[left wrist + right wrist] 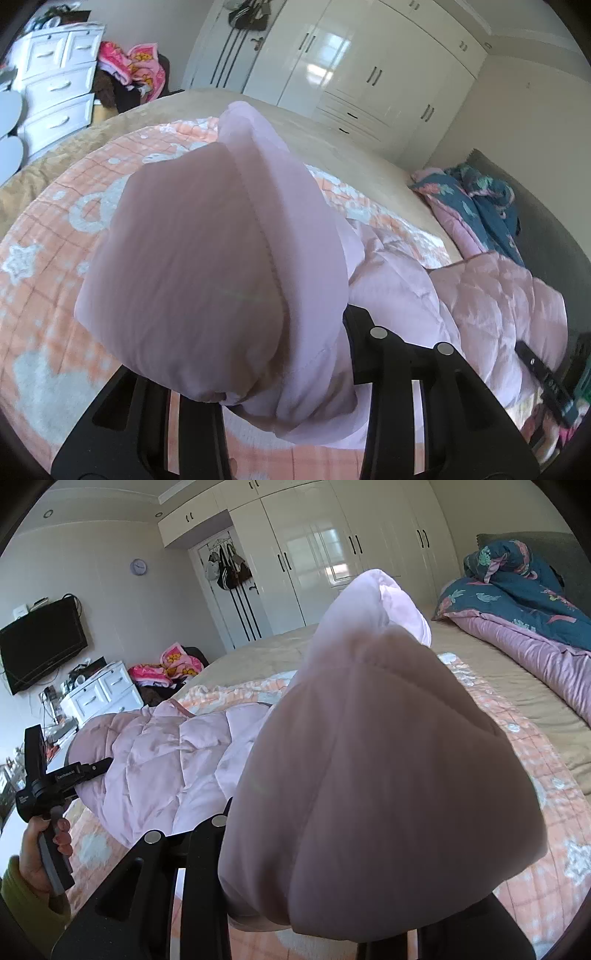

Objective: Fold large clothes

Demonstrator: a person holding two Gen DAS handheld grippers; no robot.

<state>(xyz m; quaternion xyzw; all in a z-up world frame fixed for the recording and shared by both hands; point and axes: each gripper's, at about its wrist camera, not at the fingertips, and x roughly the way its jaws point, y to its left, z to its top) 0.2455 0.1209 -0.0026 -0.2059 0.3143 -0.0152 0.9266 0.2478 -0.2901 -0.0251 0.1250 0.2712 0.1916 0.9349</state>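
A pale pink quilted puffer jacket (491, 295) lies on the bed, also in the right wrist view (162, 753). My left gripper (288, 413) is shut on a bunched end of the jacket (207, 266), which bulges up over its fingers and hides their tips. My right gripper (317, 915) is shut on another bunched end of the jacket (388, 775), lifted close to the camera; its fingertips are hidden. The left gripper also shows in the right wrist view (96, 766), held in a hand, its fingers at the jacket's far edge.
A peach quilt with white shapes (44, 258) covers the beige bed (517, 675). A teal and pink duvet (524, 598) is heaped by the headboard. A white dresser (103, 694), a wall TV (40, 642) and white wardrobes (369, 74) stand around.
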